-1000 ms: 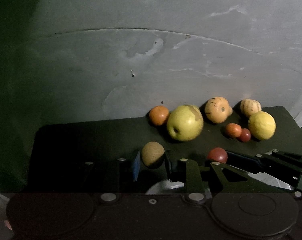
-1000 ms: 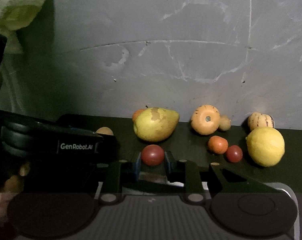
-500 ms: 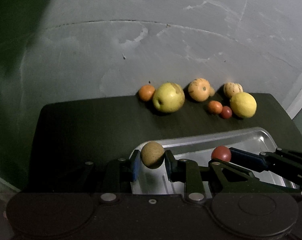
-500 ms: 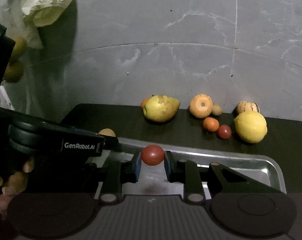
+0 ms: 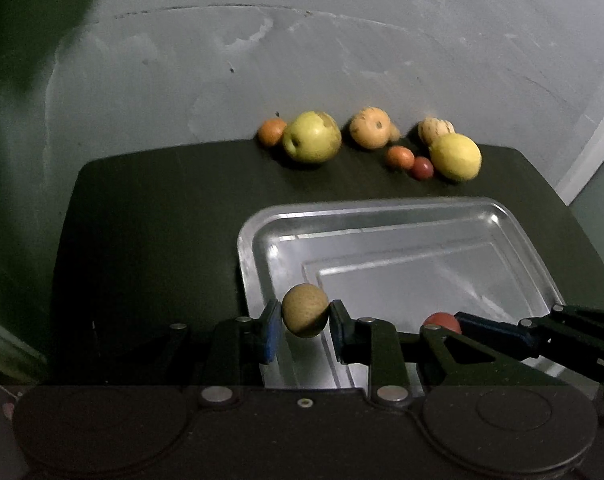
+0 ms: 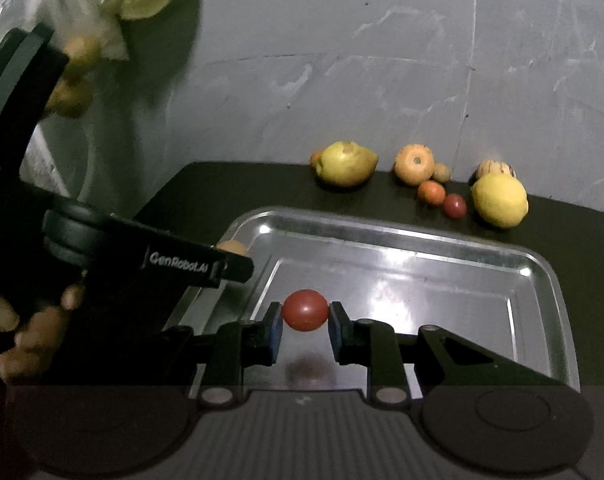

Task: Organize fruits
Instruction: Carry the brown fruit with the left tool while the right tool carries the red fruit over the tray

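Here both grippers carry fruit over the shiny rectangular metal tray [image 5: 514,216] that fills the lower middle of each view. The left gripper [image 5: 305,317] has its blue-padded fingers clamped on a small round tan-brown fruit [image 5: 304,309], which sits low and centre in the left wrist view, over the tray's left rim and sloping wall, not yet above the flat floor. The right gripper [image 6: 305,312] is closed on a small round red fruit [image 6: 305,310], held low and centre in the right wrist view with its dim reflection on the tray floor directly below, so it seems to hang clear above the floor. Both fruits are near-spherical, so no long axis matters; what counts is the drop straight down from the fingers. The right gripper looks the better placed to release, while the left would likely need to shift towards the tray's middle first. Both tools point forward along the dark tabletop [image 5: 149,216] towards the grey wall, tilted somewhat downward. Across the upper middle of each frame, against the wall, the remaining yellow, orange and red fruits [image 6: 422,180] lie in a row, well apart from the tray
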### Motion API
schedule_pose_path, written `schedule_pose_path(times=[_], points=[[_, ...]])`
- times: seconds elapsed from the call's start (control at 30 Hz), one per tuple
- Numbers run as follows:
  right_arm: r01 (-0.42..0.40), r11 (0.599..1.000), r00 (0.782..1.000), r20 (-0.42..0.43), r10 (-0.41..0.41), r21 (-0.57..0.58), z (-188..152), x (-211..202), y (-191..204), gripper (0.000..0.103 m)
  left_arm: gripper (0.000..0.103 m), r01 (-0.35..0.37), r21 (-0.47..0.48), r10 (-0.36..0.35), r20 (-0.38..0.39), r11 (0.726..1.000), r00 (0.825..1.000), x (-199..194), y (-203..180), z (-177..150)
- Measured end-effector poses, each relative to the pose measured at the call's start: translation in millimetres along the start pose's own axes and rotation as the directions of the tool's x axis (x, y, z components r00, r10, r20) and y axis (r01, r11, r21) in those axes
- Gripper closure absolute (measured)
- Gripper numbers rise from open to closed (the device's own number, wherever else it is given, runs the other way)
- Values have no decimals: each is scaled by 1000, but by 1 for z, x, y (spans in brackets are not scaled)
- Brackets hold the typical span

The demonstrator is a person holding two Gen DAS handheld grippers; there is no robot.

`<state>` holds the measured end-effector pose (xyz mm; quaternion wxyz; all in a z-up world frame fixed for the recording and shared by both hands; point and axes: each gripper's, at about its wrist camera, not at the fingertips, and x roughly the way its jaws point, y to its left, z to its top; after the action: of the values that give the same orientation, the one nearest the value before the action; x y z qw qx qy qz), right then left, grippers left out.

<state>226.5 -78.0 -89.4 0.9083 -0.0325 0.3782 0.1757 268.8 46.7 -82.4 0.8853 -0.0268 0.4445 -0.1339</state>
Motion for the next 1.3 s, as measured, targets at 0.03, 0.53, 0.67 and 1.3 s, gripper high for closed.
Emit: schedule_pose_path(times=[0.03, 0.53, 0.67, 1.3], points=[[-2, 1000, 1000, -4, 2, -1, -3, -2, 1, 75, 75, 3, 3, -3, -3, 1000, 1000, -1, -2, -2], [-19, 1000, 997, -70, 20, 14, -27, -10, 12, 75, 75, 22, 38, -20, -55, 999, 998, -8, -16, -23], [-27, 1000, 996, -89, 29, 15, -32, -8, 16, 75, 75, 18, 34, -16, -61, 999, 998, -9, -15, -26], [-34, 999, 994, -102, 37, 27, -32, -5, 17, 73, 75, 29, 38, -27, -64, 999, 998, -11, -15, -28]])
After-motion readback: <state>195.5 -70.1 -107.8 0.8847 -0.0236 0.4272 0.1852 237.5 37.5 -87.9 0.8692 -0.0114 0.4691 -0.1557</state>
